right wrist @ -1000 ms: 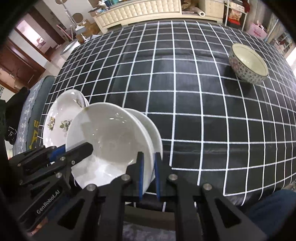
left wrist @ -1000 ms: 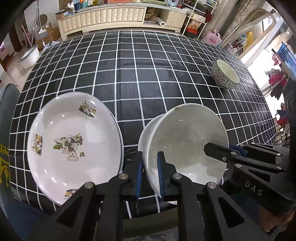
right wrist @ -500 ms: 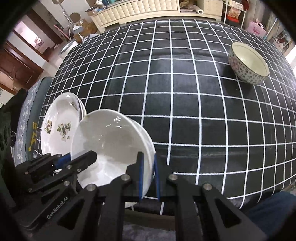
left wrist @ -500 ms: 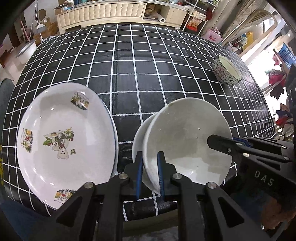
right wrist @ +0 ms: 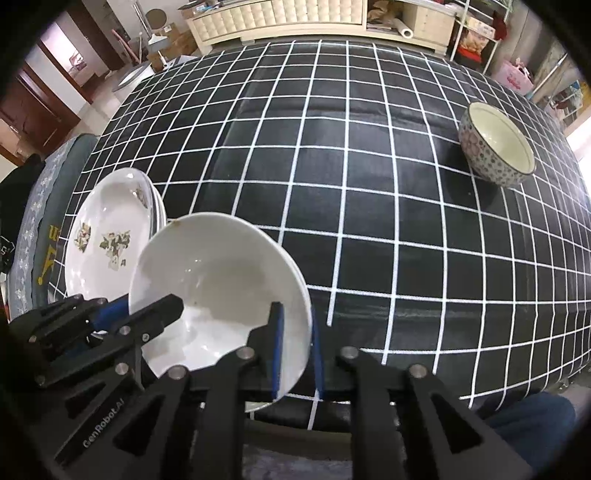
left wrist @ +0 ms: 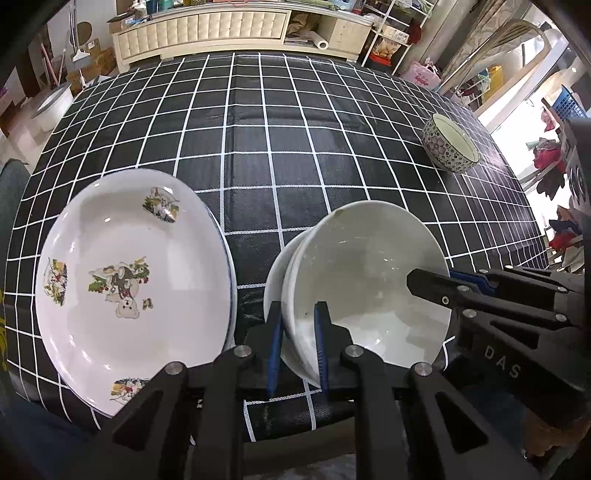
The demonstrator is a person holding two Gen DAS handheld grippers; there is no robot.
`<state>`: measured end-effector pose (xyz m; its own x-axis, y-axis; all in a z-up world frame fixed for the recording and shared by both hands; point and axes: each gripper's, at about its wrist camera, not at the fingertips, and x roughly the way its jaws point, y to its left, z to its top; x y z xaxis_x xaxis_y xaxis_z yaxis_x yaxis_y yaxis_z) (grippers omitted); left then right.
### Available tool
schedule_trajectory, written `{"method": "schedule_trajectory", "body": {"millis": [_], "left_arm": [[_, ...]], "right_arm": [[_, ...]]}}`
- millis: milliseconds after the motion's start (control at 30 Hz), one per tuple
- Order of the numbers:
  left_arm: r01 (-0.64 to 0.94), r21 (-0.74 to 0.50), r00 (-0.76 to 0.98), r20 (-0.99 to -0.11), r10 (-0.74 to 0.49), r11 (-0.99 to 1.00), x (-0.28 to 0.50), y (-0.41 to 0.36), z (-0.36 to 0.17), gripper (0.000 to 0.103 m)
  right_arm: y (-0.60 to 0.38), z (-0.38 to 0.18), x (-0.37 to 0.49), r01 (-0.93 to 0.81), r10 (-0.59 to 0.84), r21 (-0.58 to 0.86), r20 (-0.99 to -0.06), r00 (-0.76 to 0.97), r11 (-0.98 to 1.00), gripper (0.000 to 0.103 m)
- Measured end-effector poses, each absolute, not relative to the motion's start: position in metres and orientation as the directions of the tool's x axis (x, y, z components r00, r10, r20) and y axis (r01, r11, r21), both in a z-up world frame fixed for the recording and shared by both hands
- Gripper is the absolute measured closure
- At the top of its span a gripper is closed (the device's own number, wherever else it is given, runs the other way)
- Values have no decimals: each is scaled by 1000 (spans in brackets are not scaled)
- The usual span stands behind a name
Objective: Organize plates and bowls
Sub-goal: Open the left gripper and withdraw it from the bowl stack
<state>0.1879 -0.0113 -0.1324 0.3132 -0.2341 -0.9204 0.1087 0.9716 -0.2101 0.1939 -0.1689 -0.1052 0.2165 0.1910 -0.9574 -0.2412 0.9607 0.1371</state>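
Note:
A plain white bowl [left wrist: 369, 280] is held above the table's near edge, with a second white bowl [left wrist: 275, 273] showing just under it. My left gripper [left wrist: 297, 343] is shut on the bowl's near-left rim. My right gripper [right wrist: 295, 354] is shut on its right rim; the bowl also shows in the right wrist view [right wrist: 218, 288]. A stack of white plates with animal prints [left wrist: 129, 280] lies to the left on the table, also in the right wrist view [right wrist: 107, 236]. A patterned bowl [left wrist: 450, 147] stands far right, also in the right wrist view [right wrist: 496, 155].
The table has a black cloth with a white grid [left wrist: 258, 140]. A cream cabinet [left wrist: 207, 29] stands beyond the far edge. A grey chair [right wrist: 48, 206] is at the left side. Shelves and bags [left wrist: 424, 74] crowd the far right.
Both grippers have lifted the white bowl upward, and it now sits higher above the bowl below. The views have risen, and the plates and patterned bowl have stayed put.

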Motion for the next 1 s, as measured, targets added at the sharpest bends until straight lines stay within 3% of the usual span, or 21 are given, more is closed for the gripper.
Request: {"method": "schedule_trajectory", "body": {"millis": [67, 167, 233, 433, 633, 1000], "left_arm": [[113, -203, 316, -921, -228, 973, 188, -12, -132, 90], [113, -202, 323, -919, -228, 973, 187, -12, -131, 85], [114, -207, 331, -914, -234, 972, 186, -11, -128, 76], [124, -160, 368, -909, -195, 979, 184, -7, -120, 70], [125, -182, 404, -889, -217, 975, 182, -4, -107, 68], [141, -141, 477, -858, -192, 980, 199, -25, -72, 67]], "right_arm": [[-168, -105, 194, -249, 195, 139, -957, 214, 958, 80], [-163, -106, 193, -265, 200, 141, -958, 208, 954, 60], [-159, -106, 192, -271, 175, 110, -958, 228, 956, 51], [-165, -100, 192, -245, 180, 117, -950, 257, 962, 32], [-180, -80, 187, -233, 189, 117, -929, 318, 965, 23], [-225, -34, 183, -127, 119, 64, -861, 494, 990, 22]]}}
